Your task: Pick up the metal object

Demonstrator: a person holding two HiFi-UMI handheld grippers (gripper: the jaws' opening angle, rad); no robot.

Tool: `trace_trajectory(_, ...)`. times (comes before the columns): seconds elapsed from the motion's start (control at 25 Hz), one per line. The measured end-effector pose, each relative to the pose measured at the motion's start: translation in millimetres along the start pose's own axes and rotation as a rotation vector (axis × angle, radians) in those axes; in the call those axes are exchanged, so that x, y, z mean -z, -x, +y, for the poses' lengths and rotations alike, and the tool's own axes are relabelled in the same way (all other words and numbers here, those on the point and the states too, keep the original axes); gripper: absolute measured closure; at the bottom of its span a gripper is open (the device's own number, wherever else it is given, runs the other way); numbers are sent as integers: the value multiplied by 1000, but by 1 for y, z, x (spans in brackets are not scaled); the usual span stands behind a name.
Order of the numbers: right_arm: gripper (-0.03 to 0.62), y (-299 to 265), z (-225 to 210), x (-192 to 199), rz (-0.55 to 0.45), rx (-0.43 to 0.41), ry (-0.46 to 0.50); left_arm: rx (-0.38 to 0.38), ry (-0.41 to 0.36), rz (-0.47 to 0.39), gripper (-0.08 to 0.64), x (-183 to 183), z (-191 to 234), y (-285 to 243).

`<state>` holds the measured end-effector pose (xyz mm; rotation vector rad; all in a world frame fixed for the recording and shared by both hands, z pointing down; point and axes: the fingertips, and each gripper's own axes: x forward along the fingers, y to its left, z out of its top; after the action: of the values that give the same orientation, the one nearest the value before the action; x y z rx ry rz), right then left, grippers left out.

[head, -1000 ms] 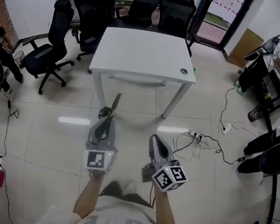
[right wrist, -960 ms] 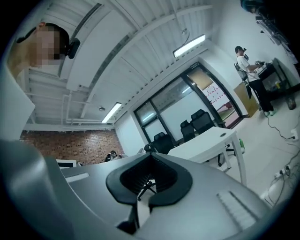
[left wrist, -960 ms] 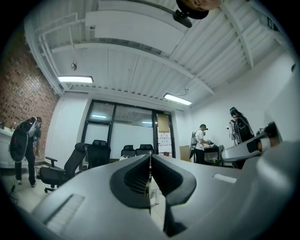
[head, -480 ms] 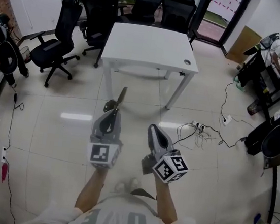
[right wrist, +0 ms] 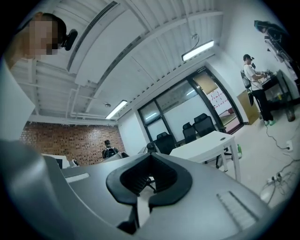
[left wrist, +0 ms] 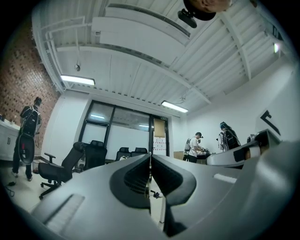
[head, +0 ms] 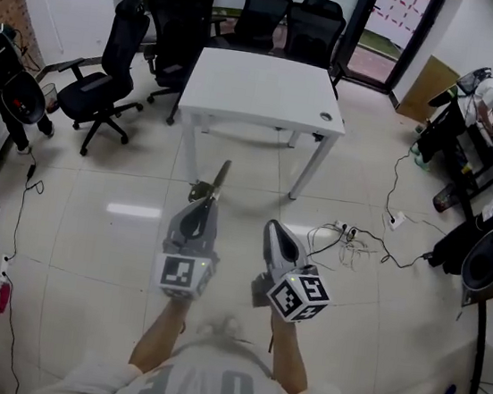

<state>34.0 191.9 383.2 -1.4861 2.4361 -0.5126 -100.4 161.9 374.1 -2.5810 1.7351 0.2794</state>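
The metal object [head: 216,181] is a thin, dark, flat strip. It sticks out forward and slightly right from my left gripper [head: 201,205], which is shut on its near end. In the left gripper view the jaws are pressed together at my left gripper [left wrist: 150,158], and the strip shows only as a thin edge between them. My right gripper [head: 274,230] is held beside the left one, a little to its right, above the floor. Its jaws are shut with nothing between them, as the right gripper view shows at my right gripper [right wrist: 151,155].
A white table [head: 260,90] stands ahead, with black office chairs [head: 111,66] behind it and to its left. Loose cables and a power strip [head: 348,244] lie on the tiled floor at the right. A person [head: 492,96] works at a bench at the far right.
The left gripper stays shut on the metal strip. Both grippers sit slightly farther right in the head view, and the table and room have shifted a little as the head moved.
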Motion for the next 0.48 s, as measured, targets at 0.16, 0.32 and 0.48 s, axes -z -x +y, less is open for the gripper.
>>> trace_trajectory(0.16,580,2,-3,-7,-4,3,20,1,-14,-1,552,-4,-6,-2)
trace_trajectory(0.32,580,1,-6,-6,-6,6,10,-4,-22,21,552,-8,-7,-1)
trace_trajectory(0.48,580,3,-7,-7,-8,8,8,-18,-19,25,552,-11,-7,1)
